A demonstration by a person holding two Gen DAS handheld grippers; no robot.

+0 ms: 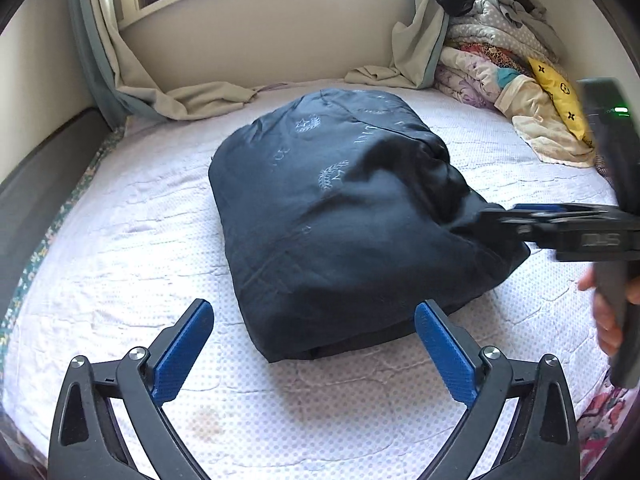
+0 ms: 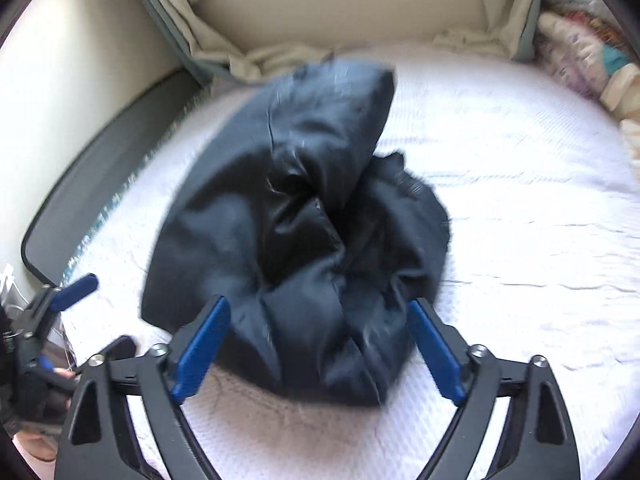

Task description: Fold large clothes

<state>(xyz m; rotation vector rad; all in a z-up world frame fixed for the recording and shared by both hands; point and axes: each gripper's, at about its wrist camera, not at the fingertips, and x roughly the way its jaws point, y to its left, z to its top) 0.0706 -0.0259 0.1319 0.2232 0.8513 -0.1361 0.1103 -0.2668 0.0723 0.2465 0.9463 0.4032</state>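
A bulky dark navy padded garment (image 1: 340, 216) lies folded in a thick bundle on the white mattress (image 1: 132, 248). My left gripper (image 1: 314, 344) is open and empty just in front of the bundle's near edge. My right gripper (image 1: 504, 218) comes in from the right at the bundle's right side. In the right wrist view the garment (image 2: 304, 224) lies bunched with creases, and my right gripper (image 2: 318, 344) is open, its blue pads (image 2: 200, 352) standing wide either side of the bundle's near end. That view is motion-blurred. The left gripper (image 2: 72, 288) shows at its far left.
A pile of folded quilts and a yellow pillow (image 1: 556, 96) sits at the mattress's back right corner. Beige curtains (image 1: 188, 96) drape onto the bed under the window. A dark bed frame (image 1: 48, 168) runs along the left wall.
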